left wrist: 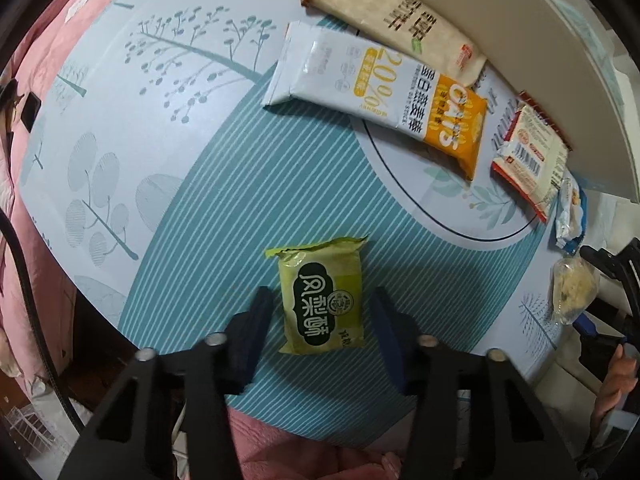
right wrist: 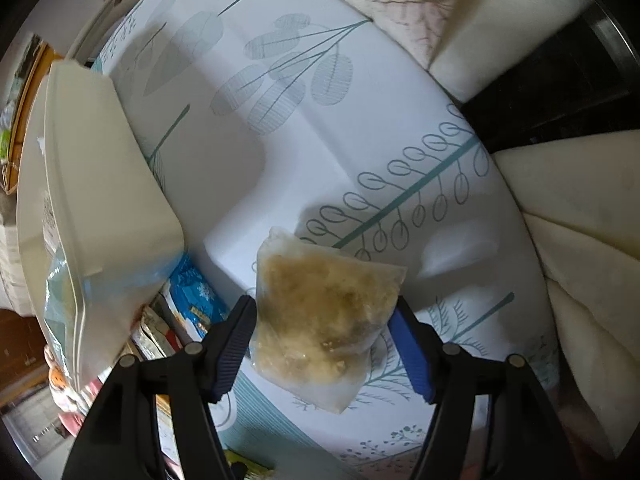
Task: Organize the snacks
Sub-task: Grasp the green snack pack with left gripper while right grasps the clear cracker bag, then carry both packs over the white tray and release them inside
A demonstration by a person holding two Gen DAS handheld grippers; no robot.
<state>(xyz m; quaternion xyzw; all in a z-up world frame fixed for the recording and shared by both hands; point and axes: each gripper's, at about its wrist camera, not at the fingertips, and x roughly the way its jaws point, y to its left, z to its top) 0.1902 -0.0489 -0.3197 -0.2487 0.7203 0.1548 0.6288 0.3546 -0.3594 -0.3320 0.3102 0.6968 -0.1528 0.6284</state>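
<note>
Green snack packet [left wrist: 322, 300] between left gripper [left wrist: 320, 312] fingers — clear pouch [right wrist: 324, 320] in right gripper [right wrist: 324, 324].

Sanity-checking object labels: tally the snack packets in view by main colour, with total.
Green packet: 1
White-and-orange packet: 1
Beige packet: 1
Red-and-white packet: 1
Blue-and-white packet: 1
Clear packet: 1
Total: 6

Six snack packets [left wrist: 323, 298]; one white container [right wrist: 100, 208].
</note>
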